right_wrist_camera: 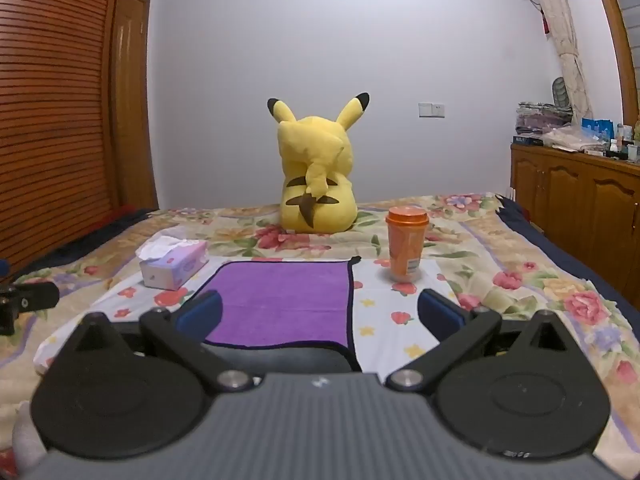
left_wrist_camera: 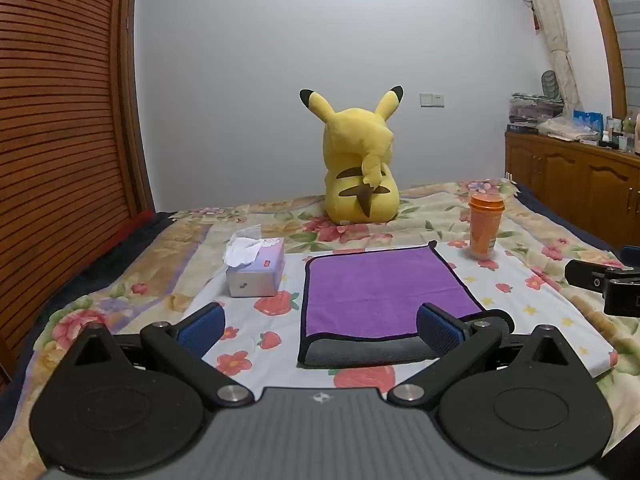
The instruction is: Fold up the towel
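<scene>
My left gripper (left_wrist_camera: 320,326) has its fingers spread wide and holds nothing. My right gripper (right_wrist_camera: 320,314) is spread wide too, with nothing in it.

The purple towel (left_wrist_camera: 380,292) lies flat on the bed (left_wrist_camera: 120,280), on a white cloth with strawberries (left_wrist_camera: 532,300). Its near end is folded up so the grey underside shows. In the left view the towel sits between my fingers and a bit toward the right one, whose blue pad (left_wrist_camera: 438,328) hides part of the near edge. In the right view the towel (right_wrist_camera: 280,304) is between the fingers but more toward the left one, and the gripper body covers its near edge. I cannot tell if the fingers touch it.

Past the left finger is a tissue box (left_wrist_camera: 256,272) with white tissue puffing out of the top. Past the right finger stands an orange cup (left_wrist_camera: 485,226) with its lid on, so I cannot see inside.

Straight ahead, past the towel, a yellow plush toy (left_wrist_camera: 360,168) sits with its back to me.

A wooden cabinet (left_wrist_camera: 572,184) far to the right has piles of stuff on top, too small to make out. The other gripper shows only as a black bit at each picture's edge.
</scene>
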`<state>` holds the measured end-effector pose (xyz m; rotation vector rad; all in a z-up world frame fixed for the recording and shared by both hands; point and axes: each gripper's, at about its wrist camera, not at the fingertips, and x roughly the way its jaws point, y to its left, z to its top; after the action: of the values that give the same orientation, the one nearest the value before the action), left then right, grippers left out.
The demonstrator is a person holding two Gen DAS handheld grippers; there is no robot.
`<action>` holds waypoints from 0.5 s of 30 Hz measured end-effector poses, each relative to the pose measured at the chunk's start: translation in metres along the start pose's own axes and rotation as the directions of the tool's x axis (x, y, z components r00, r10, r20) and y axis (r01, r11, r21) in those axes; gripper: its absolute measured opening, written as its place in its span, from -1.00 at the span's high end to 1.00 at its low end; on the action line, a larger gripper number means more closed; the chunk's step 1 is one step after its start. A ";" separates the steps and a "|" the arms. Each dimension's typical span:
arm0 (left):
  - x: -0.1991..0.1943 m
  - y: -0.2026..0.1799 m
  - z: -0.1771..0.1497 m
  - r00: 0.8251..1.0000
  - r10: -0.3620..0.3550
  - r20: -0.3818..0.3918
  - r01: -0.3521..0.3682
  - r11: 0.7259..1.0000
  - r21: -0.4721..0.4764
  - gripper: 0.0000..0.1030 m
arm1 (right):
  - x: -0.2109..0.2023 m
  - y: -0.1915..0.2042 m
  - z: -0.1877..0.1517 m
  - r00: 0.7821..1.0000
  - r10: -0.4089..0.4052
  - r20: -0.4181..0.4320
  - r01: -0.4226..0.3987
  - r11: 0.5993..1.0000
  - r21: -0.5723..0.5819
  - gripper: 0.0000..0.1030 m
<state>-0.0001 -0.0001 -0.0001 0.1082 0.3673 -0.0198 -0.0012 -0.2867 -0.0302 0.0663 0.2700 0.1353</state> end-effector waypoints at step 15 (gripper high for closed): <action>0.002 0.001 0.000 1.000 -0.001 0.003 0.001 1.000 -0.005 -1.00 | 0.001 -0.002 0.000 1.000 0.000 0.002 0.000 1.000 -0.006 -1.00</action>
<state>0.0019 0.0005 -0.0006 0.1027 0.3646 -0.0197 -0.0001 -0.2886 -0.0302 0.0604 0.2680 0.1356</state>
